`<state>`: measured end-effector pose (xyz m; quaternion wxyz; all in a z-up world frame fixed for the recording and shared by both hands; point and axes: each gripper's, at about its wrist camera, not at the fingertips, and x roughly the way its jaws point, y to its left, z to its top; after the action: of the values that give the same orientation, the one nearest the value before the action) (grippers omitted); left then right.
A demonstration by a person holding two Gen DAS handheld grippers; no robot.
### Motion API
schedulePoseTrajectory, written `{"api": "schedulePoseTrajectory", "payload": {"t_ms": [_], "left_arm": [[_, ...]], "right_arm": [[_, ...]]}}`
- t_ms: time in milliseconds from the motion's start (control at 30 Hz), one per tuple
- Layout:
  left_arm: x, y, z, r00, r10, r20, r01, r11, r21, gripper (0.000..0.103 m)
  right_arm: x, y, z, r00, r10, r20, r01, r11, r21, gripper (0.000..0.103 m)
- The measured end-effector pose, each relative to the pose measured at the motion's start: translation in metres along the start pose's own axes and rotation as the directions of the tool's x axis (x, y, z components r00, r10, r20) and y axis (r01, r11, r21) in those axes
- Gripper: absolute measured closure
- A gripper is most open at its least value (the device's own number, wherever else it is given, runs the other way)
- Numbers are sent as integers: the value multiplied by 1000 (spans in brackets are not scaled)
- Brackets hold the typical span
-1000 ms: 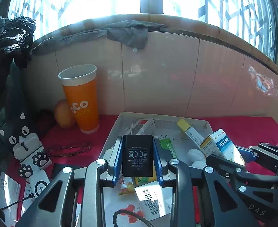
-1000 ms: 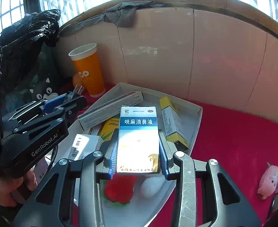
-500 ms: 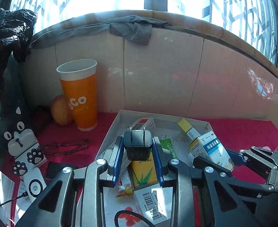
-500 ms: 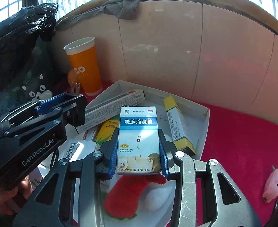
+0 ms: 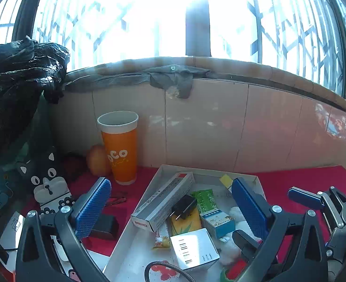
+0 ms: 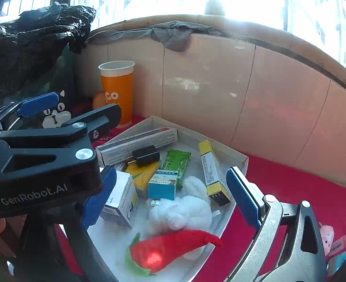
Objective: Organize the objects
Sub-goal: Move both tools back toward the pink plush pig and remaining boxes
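**Both grippers empty above the filled tray**

Red cloth covers our worktop (image 5: 314,178) below the window. Left to right, we see one orange cup (image 5: 120,148), then the white tray (image 6: 240,157) collecting one black charger (image 5: 183,206) and five cartons. Left gripper (image 5: 170,206) and right gripper (image 6: 170,197) hover released, jaws spread wide.

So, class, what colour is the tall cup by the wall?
Orange with a white rim; clearest in the left wrist view.

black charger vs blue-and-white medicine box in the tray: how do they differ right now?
The black charger is plain, dark and shows metal prongs; the blue-and-white medicine box is printed cardboard. The charger rests partly on the long grey-white carton; the box leans beside the green packet. Both lie released in the white tray.
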<state>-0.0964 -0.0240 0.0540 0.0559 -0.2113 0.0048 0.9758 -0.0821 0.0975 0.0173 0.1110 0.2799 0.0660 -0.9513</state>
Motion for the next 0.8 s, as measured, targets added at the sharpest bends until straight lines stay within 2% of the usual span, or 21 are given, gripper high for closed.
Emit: {"api": "schedulePoseTrajectory", "payload": {"t_ms": [200,467,500,800], "left_arm": [[-19,-12,1,997,-81,14,82,996,-30,0],[-21,-73,-10,988,-142,-60,148,983,105,0],[-22,-81,-12,986,-151,-67,159,980,122,0],[-35,-153,-20,965,-241,-105,259,938,229,0]], "right_arm": [[-19,-23,-13,1000,-24,-4,24,998,61,6],[-49,-76,-39,997,-75,-6,75,980,183,5],[-54,-85,-43,996,-85,-4,84,975,205,0],[-100,-163,-83,979,-201,-33,199,912,359,0]]}}
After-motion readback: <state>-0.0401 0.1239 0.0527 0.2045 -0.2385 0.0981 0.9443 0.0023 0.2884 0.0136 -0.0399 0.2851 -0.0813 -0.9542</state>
